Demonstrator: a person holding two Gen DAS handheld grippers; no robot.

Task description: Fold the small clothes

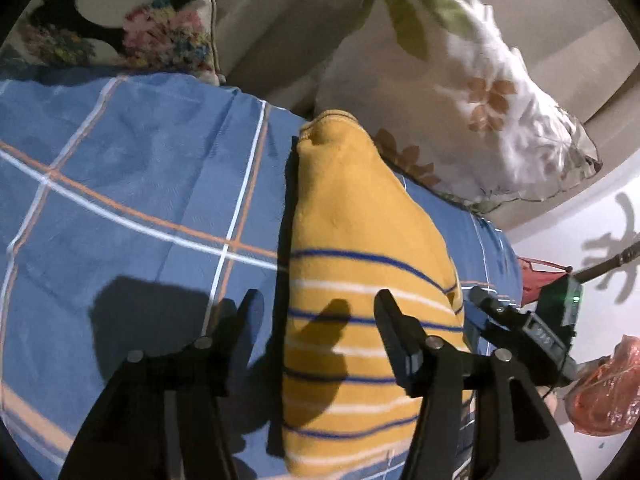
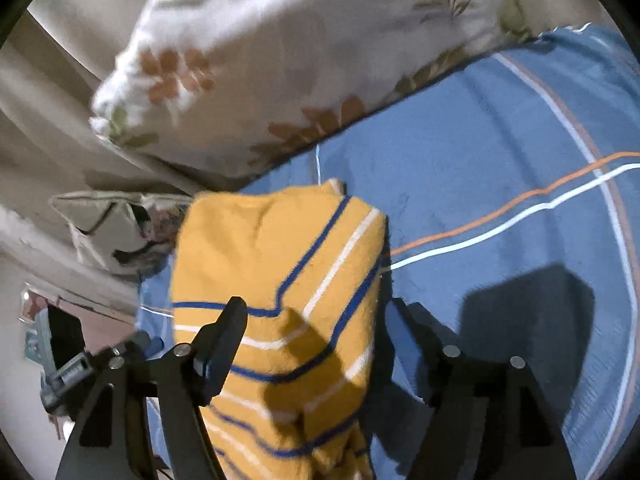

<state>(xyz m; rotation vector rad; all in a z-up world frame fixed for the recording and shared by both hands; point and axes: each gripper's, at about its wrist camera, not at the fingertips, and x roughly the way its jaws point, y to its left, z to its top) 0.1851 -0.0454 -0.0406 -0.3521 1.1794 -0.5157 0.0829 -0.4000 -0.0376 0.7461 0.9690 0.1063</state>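
Observation:
A small yellow garment with blue and white stripes (image 1: 360, 264) lies folded into a long narrow shape on a blue checked bedsheet (image 1: 132, 168). My left gripper (image 1: 318, 306) is open, its fingers apart over the striped end of the garment, holding nothing. In the right wrist view the same garment (image 2: 280, 264) lies between the fingers of my right gripper (image 2: 316, 316), which is open; the garment's near end is bunched under it. The right gripper also shows in the left wrist view (image 1: 516, 320), at the garment's right edge.
A white floral pillow (image 1: 472, 92) lies at the far side of the bed (image 2: 500, 184), close to the garment's far end. A second flowered cushion (image 1: 160, 36) sits at the back left. A red bag (image 1: 608, 388) and a red cloth (image 1: 534, 280) are beyond the bed's right edge.

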